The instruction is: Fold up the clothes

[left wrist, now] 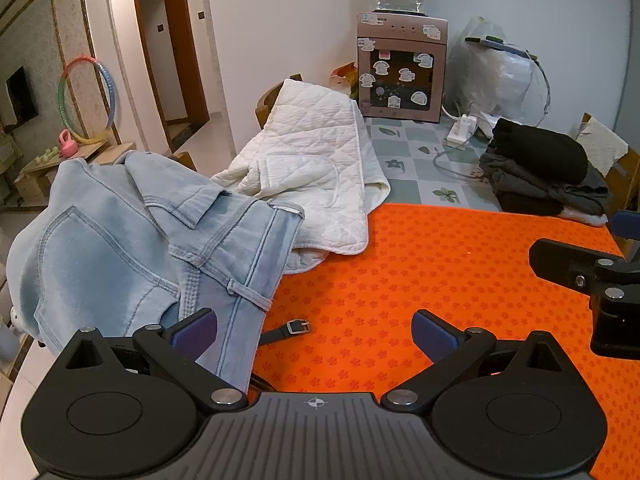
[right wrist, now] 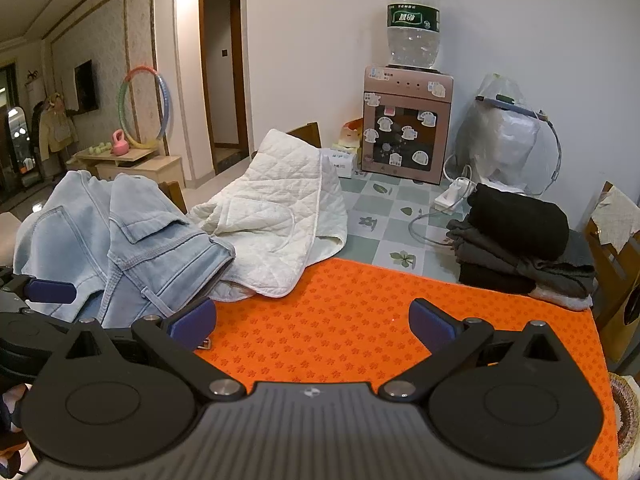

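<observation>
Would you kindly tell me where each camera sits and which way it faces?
Left wrist: on the left gripper, facing over the orange mat toward the jeans; its open fingers show, with the right gripper at right.
Right wrist: on the right gripper, facing the same way; open fingers show, left gripper's fingertip at left.
Shared: mat, jeans, white quilt, dark folded stack.

Light blue jeans (left wrist: pixel 132 240): pale washed denim, back pocket and belt loops showing, waistband turned toward the cameras. Lay crumpled and unfolded in a raised heap at the left edge of the orange mat (left wrist: pixel 420 280), one part hanging down over the mat's near left corner. Touched the white quilted cover (left wrist: pixel 312 168) behind. Seen likewise in the right wrist view (right wrist: pixel 132 248).
</observation>
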